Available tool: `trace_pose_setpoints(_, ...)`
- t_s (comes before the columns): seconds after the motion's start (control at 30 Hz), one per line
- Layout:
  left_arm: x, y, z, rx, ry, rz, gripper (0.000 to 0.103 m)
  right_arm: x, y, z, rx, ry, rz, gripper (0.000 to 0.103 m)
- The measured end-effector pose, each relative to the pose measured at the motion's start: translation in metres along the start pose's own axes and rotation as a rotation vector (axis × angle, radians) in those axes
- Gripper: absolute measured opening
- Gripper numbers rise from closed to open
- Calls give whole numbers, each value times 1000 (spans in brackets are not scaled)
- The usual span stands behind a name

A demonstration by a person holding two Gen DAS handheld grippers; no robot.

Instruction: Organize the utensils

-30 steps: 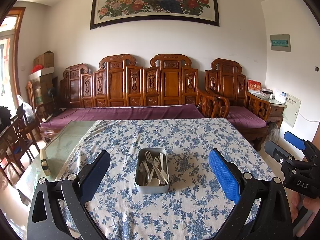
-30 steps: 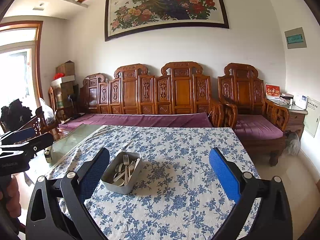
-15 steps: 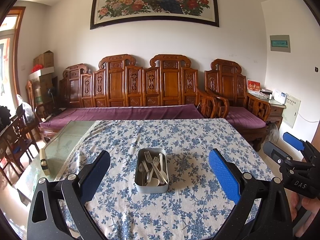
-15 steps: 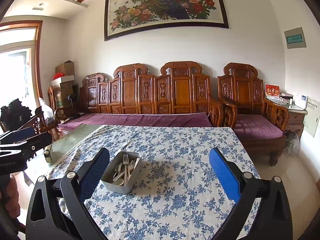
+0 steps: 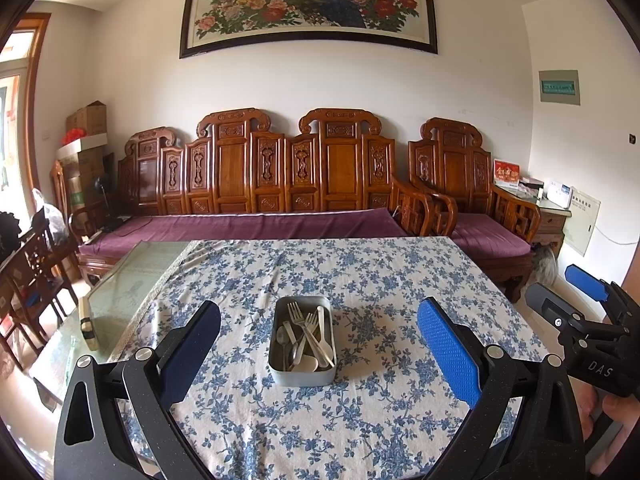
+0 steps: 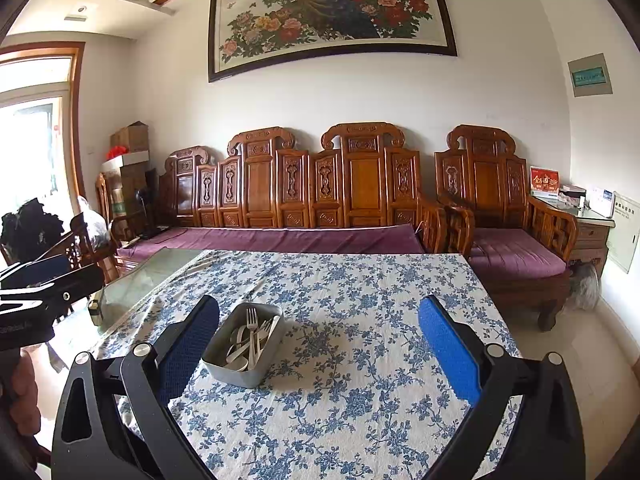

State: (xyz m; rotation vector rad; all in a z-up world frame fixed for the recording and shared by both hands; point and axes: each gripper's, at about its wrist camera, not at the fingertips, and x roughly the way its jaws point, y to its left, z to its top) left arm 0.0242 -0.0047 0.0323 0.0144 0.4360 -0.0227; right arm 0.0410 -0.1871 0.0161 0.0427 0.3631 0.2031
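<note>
A grey metal tin stands on the blue-flowered tablecloth and holds several forks and spoons in a loose heap. It also shows in the right wrist view, left of centre. My left gripper is open and empty, held above the near table edge facing the tin. My right gripper is open and empty, to the right of the tin. The right gripper also shows at the right edge of the left wrist view.
A bare glass strip of the table lies left of the cloth, with a small beige object on it. A carved wooden bench with a purple cushion stands behind the table. Wooden chairs stand at the left.
Both views have crept slightly; the tin sits a touch lower and closer in the left wrist view. Both grippers stay open and empty.
</note>
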Motion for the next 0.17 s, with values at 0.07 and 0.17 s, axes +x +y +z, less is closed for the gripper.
trace_pose_setpoints(0.07,-1,-1,0,1,-1,-2,95,0,0,0,-1,0,0,100)
trace_pose_setpoints(0.17,-1,-3,1,1,-2,-7,95,0,0,0,0,0,0,100)
